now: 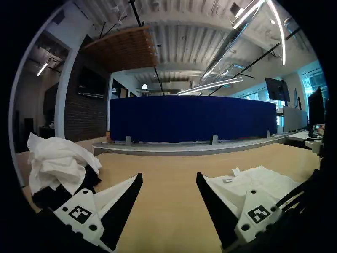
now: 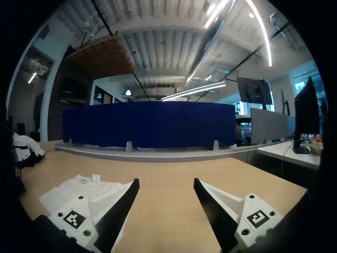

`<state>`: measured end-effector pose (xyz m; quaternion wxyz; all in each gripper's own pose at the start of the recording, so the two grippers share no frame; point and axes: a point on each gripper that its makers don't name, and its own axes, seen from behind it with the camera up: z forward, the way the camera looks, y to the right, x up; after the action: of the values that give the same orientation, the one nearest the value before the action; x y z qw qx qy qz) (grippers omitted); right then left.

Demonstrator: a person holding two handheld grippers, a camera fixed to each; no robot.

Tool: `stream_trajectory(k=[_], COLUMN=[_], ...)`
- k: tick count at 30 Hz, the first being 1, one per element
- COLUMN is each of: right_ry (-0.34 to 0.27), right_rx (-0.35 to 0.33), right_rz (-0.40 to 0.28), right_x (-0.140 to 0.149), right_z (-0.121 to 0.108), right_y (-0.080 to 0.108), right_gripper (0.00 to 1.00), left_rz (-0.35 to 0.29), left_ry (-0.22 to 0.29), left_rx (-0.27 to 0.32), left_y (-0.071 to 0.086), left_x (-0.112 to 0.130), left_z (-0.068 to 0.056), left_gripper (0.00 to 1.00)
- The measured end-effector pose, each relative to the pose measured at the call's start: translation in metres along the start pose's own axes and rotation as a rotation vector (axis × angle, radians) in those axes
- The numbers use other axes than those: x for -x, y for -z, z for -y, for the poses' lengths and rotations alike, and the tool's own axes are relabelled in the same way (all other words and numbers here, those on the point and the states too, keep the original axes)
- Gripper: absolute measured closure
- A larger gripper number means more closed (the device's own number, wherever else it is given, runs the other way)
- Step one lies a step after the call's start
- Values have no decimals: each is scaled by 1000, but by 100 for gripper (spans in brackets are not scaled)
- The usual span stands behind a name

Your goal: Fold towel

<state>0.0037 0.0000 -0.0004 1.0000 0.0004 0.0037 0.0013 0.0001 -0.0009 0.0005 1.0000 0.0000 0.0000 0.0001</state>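
Two white fingers (image 1: 101, 206) with black inner faces, each carrying a square marker, frame the bottom of the left gripper view. The left gripper (image 1: 168, 175) is released, its jaws spread wide with nothing but bare desk (image 1: 168, 160) between them. The desk is pale wood. A white towel (image 1: 257, 181) lies flat on it, to the right in this view, with a small tag near its far edge. The right-hand finger stands in front of the towel's near part, and whether it touches the cloth cannot be told. To the left sits a crumpled heap of white cloths (image 1: 54, 162), resting on something black and well apart from the flat towel.

In the right gripper view the right gripper (image 2: 165, 180) is likewise released, its jaws wide apart over the bare desk (image 2: 168, 168) and grasping nothing. Here the towel (image 2: 84, 187) lies on the left, partly behind the left-hand finger. The heap of white cloths (image 2: 23, 145) shows farther off at the left edge.

A dark blue partition (image 1: 189, 118) runs along the far side of the desk in both views (image 2: 147, 124). Beyond it to the right stand dark monitors (image 2: 305, 109) on another desk. Long light strips (image 1: 210, 85) run across the ceiling, and a slatted wooden panel (image 1: 122, 48) hangs at upper left.
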Motion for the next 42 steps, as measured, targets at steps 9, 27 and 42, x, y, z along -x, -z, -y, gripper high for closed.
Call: stream_trajectory(k=[9, 27, 42], right_ry=[-23, 120, 216], right_rx=[-15, -138, -331], right_rz=[-14, 118, 308], right_x=[-44, -133, -129], right_z=[6, 36, 64], right_y=[7, 15, 40], right_gripper=[0, 0, 0], left_rz=[8, 102, 235], left_ry=[-10, -97, -185], left_rx=[19, 149, 309], left_y=[-6, 11, 26], left_x=[-27, -140, -135], left_z=[14, -22, -68], left_gripper=[6, 6, 6])
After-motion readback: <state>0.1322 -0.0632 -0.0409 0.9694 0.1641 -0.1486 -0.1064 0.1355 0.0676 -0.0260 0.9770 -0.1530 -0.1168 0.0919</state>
